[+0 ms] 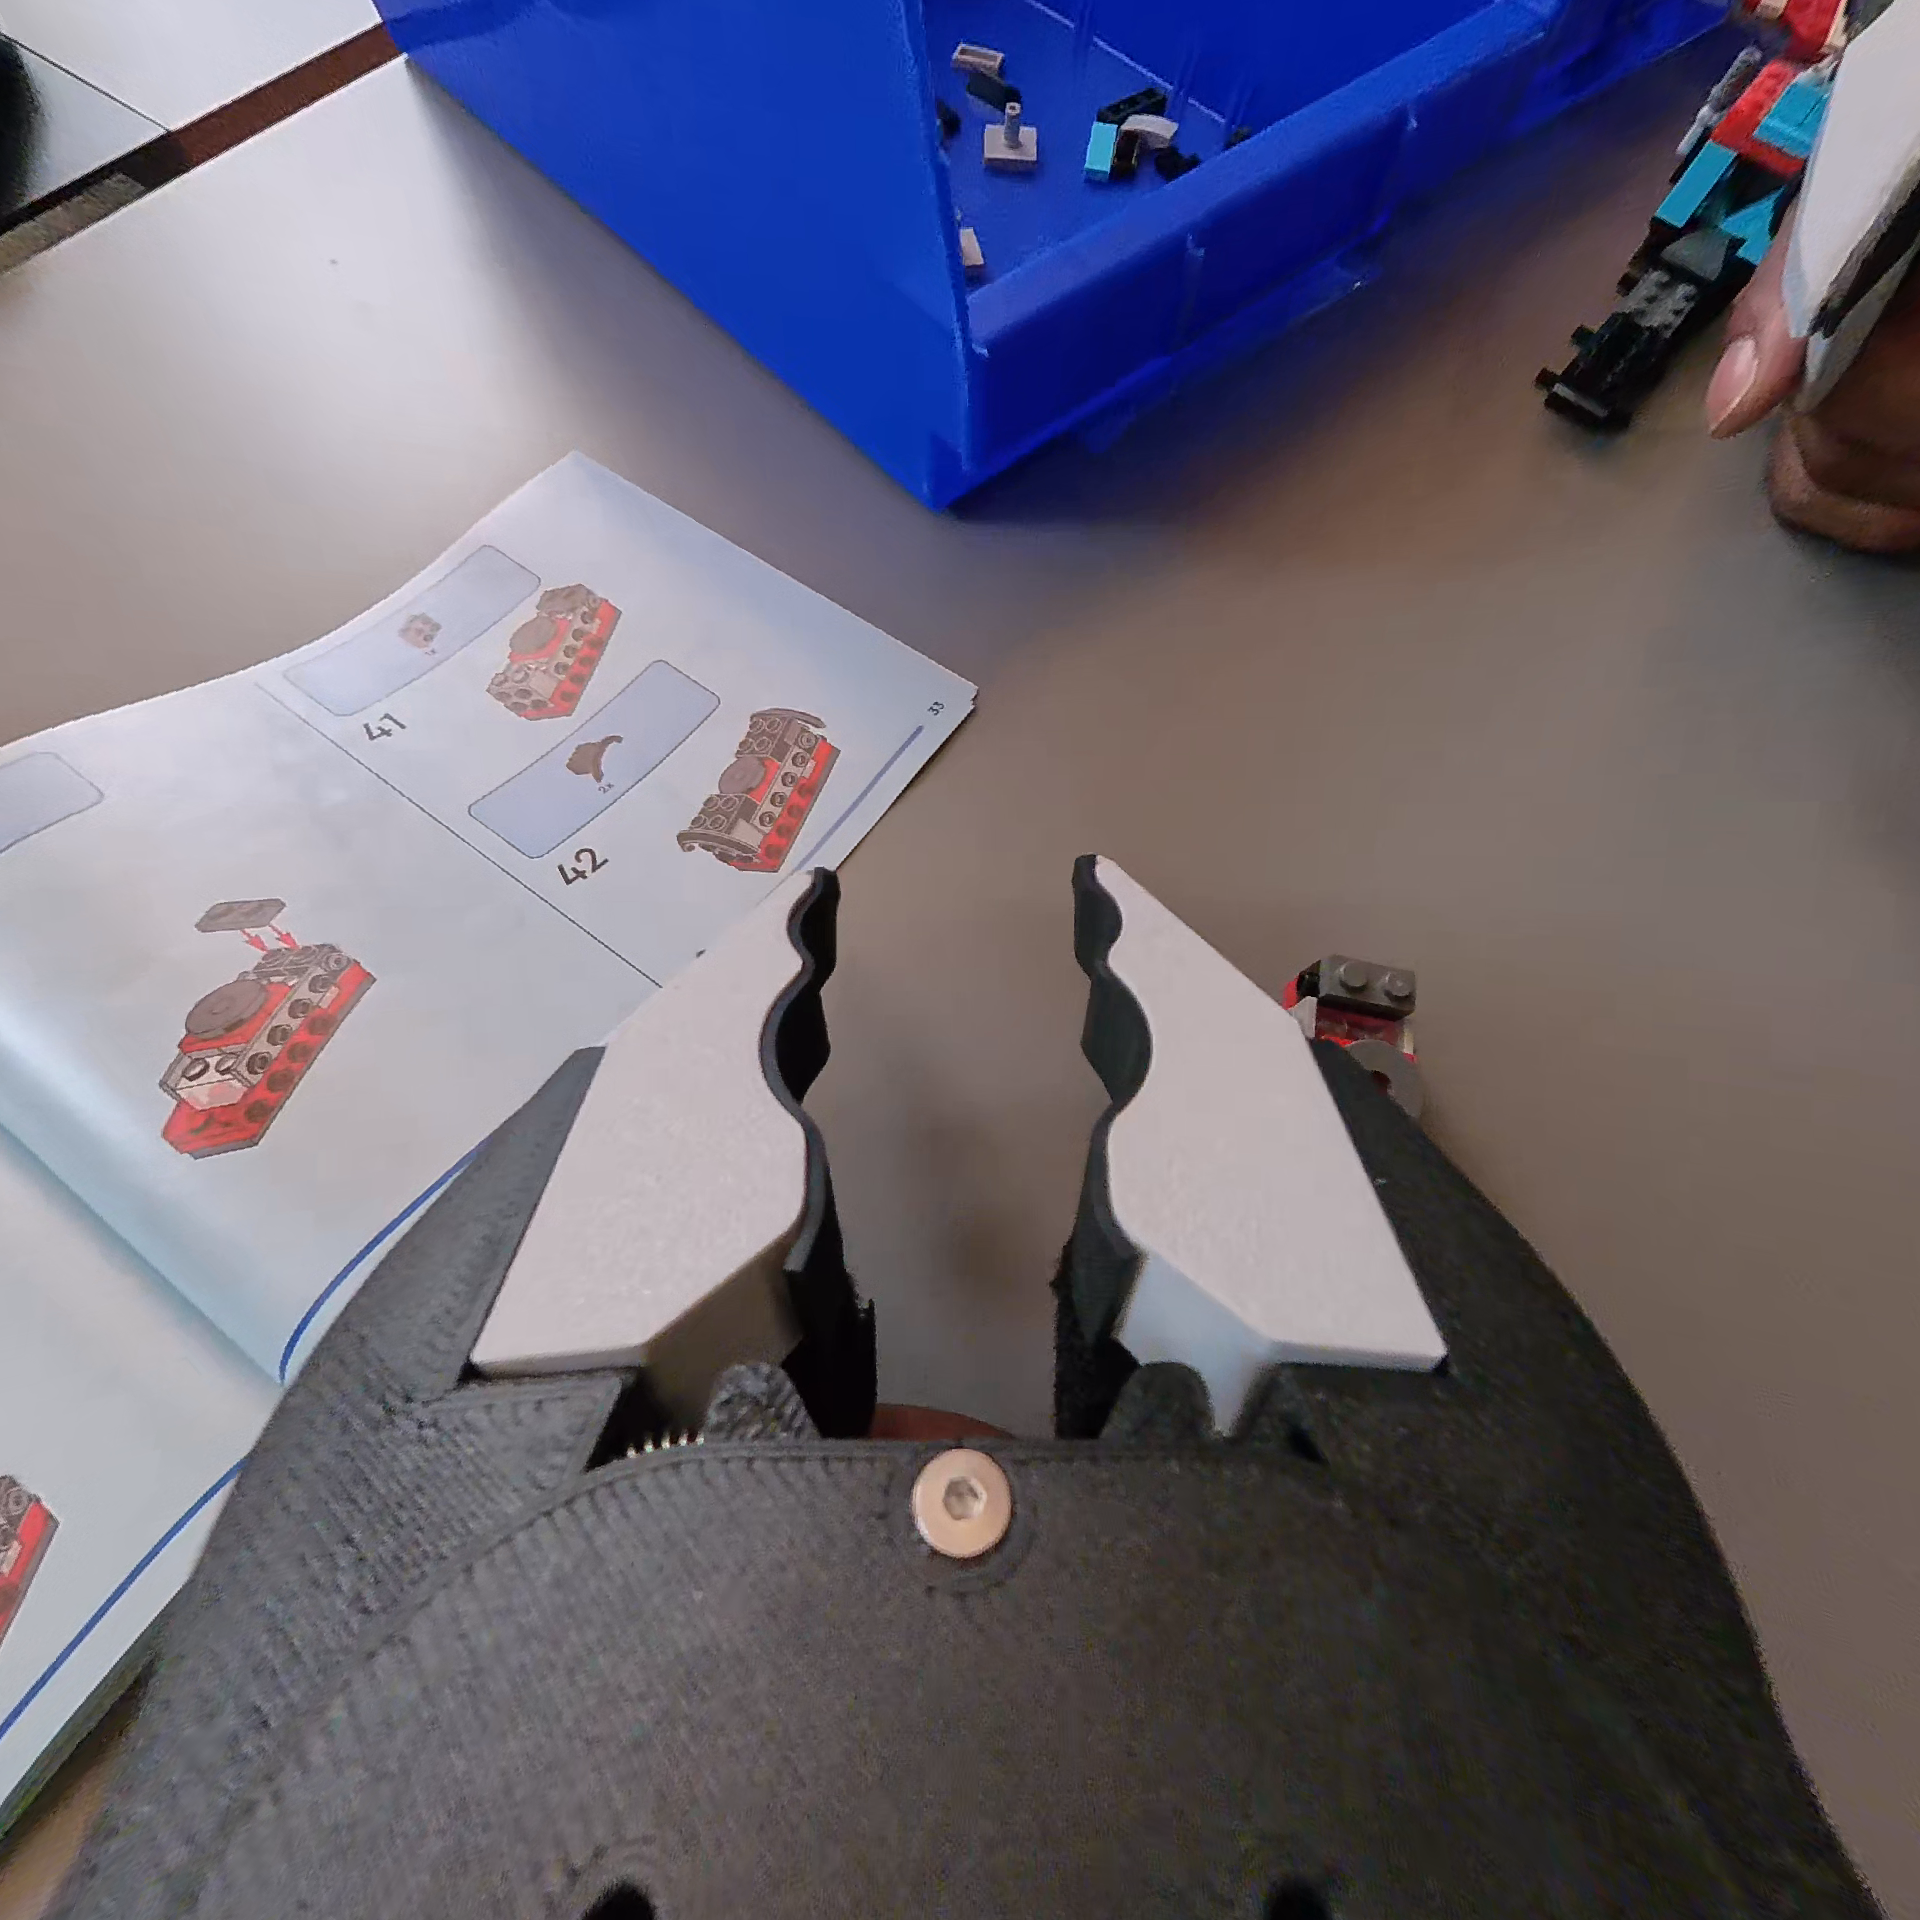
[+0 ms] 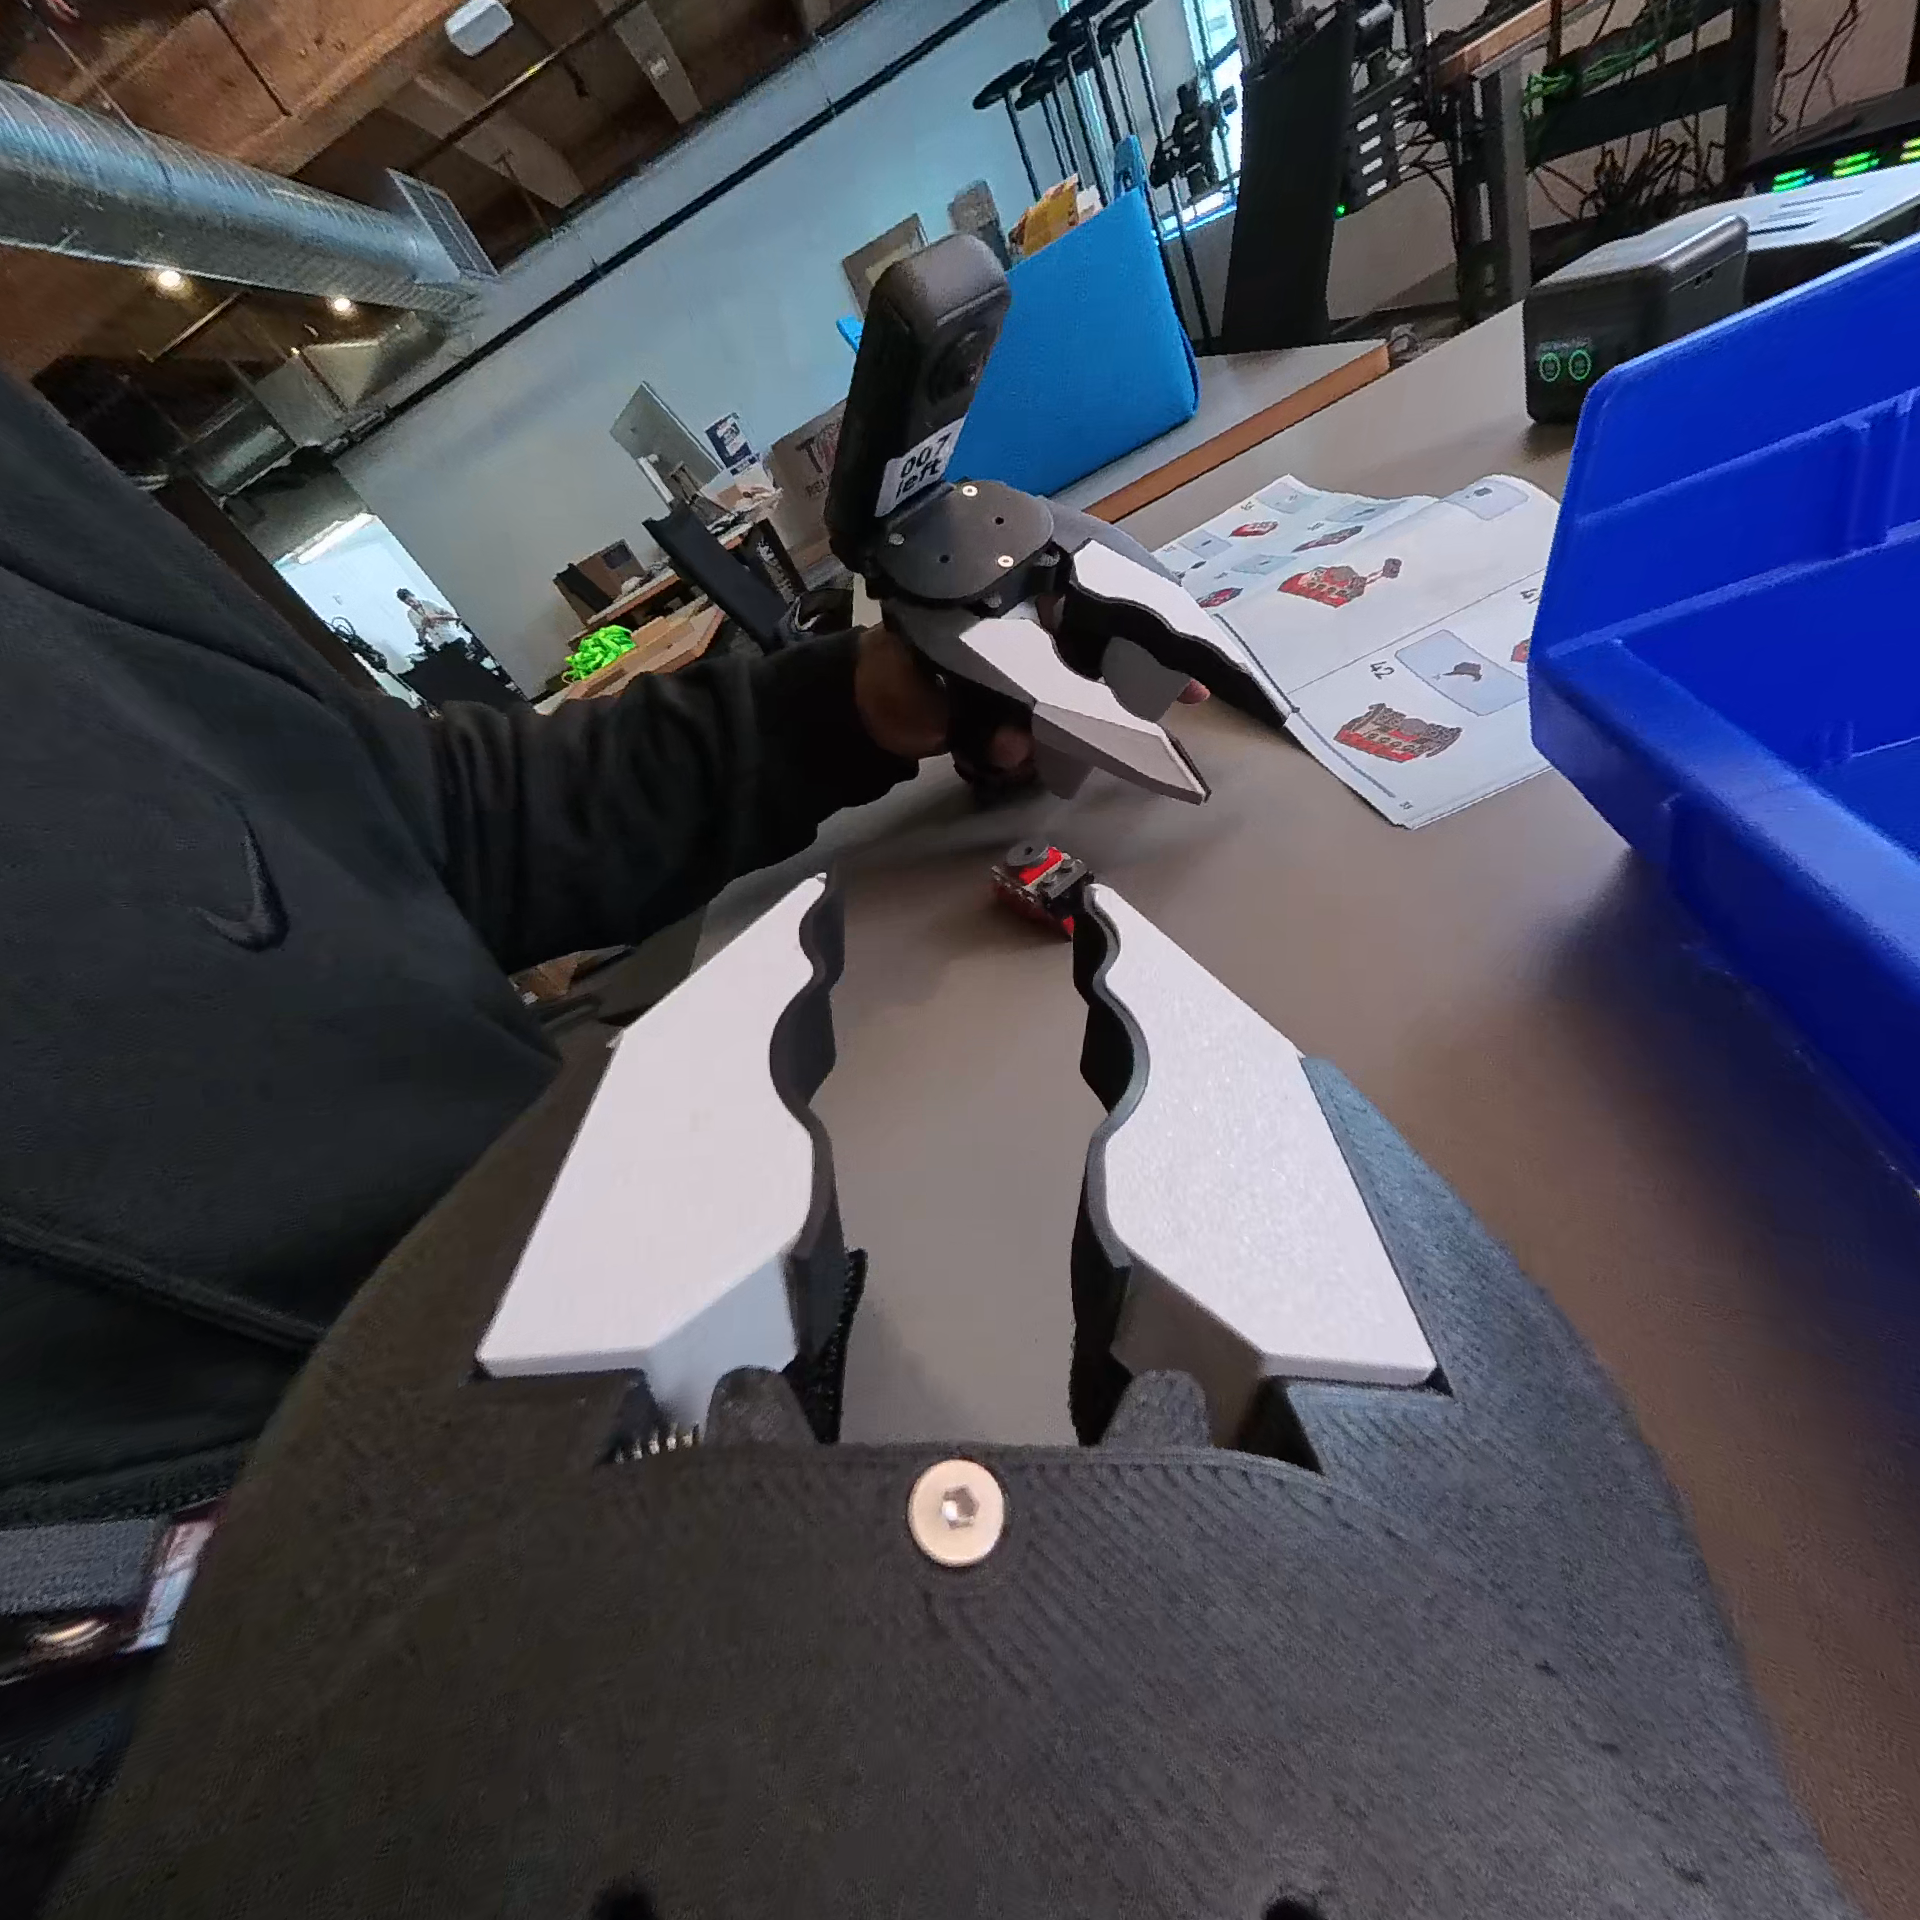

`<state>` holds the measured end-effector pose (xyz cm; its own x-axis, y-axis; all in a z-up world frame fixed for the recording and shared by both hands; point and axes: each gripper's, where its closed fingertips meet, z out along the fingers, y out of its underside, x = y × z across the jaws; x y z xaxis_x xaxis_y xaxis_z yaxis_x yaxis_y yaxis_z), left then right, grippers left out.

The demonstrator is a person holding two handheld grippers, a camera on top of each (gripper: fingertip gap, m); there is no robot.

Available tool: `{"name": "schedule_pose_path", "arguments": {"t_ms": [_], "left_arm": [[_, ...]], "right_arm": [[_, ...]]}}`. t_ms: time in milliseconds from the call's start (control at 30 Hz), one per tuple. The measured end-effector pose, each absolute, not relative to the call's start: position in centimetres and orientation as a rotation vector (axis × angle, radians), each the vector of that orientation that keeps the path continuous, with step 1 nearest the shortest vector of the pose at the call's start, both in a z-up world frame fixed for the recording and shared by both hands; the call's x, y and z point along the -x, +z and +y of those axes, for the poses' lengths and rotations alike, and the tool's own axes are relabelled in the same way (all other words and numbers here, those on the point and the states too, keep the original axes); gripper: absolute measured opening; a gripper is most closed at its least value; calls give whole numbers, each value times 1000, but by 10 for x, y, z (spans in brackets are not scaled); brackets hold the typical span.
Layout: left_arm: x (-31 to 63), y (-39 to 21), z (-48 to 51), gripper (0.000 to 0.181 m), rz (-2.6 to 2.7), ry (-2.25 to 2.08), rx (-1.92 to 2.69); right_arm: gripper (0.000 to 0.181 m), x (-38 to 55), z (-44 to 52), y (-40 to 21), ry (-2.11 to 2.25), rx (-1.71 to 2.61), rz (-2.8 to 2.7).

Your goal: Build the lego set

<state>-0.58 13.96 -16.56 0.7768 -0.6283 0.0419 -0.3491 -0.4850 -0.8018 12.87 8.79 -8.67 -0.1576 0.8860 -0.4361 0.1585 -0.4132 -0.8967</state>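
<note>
Tabletop (image 1: 1195, 644) carries the booklet (image 1: 436, 831) at the left of my left view and the blue bin (image 1: 831, 260) at its top, loose pieces lying inside. My left hand-held gripper (image 1: 956, 883) is spread and empty, the small red build (image 1: 1356, 1003) just beside its right finger. My right hand-held gripper (image 2: 956, 894) also gapes empty, the red build just past its right fingertip, and the larger model (image 1: 1704, 229) sits upper right in the left view.
</note>
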Motion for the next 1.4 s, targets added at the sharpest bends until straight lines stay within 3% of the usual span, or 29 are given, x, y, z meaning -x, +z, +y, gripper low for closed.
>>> {"name": "schedule_pose_path", "arguments": {"t_ms": [600,967,1067,1200,1400], "left_arm": [[6,-162,139,46,690,-511,2119],[8,-141,135,46,630,-660,2004],[8,-135,133,46,626,-703,1967],[6,-130,129,46,640,-753,1933],[5,-122,125,46,648,-788,1878]], "right_arm": [[44,-126,84,-89,1651,1540,-1229],[41,-159,71,-56,1692,1500,-1242],[39,-192,109,-40,1452,1573,-1238],[37,-263,204,-33,816,1781,-1345],[42,-351,331,-96,33,2057,-1650]]}}
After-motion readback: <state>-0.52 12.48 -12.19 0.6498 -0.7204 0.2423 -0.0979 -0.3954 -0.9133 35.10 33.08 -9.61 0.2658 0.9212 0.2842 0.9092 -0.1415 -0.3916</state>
